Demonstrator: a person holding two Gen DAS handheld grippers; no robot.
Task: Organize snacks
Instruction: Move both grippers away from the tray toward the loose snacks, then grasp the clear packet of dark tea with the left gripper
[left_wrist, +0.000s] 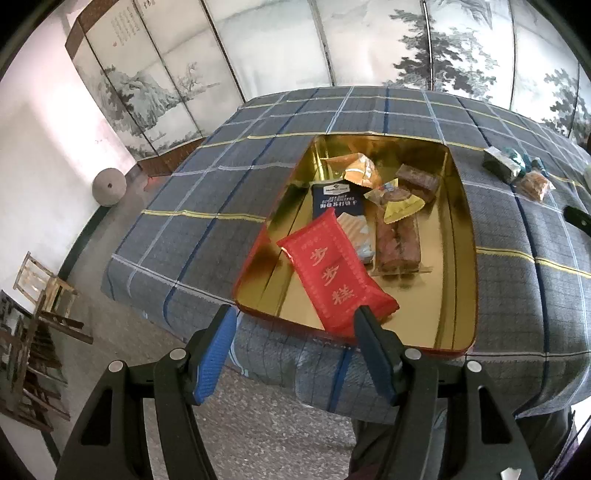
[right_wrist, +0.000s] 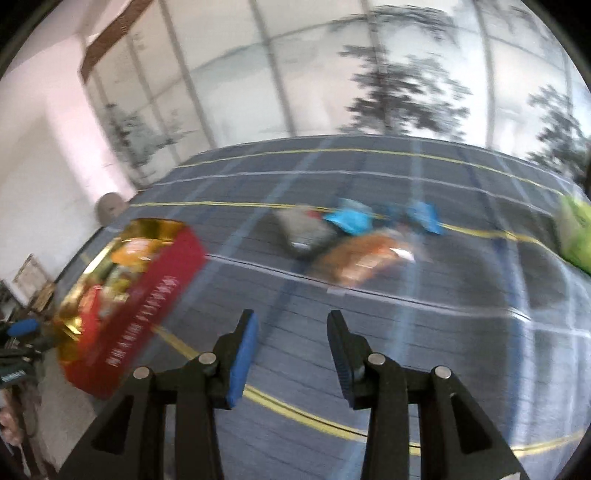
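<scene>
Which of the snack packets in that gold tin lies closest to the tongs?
The red packet with gold characters. It lies slanted at the tin's near end, one corner by a finger of the left tongs; the dark blue packet lies farther back.

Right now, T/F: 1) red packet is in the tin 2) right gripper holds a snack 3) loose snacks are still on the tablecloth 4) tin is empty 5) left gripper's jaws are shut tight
1) True: the red packet lies in the gold-lined tin, near its front edge.
2) False: the right gripper is open with nothing between its jaws.
3) True: loose snacks lie on the tablecloth.
4) False: it holds several packets.
5) False: the left gripper is open.
</scene>
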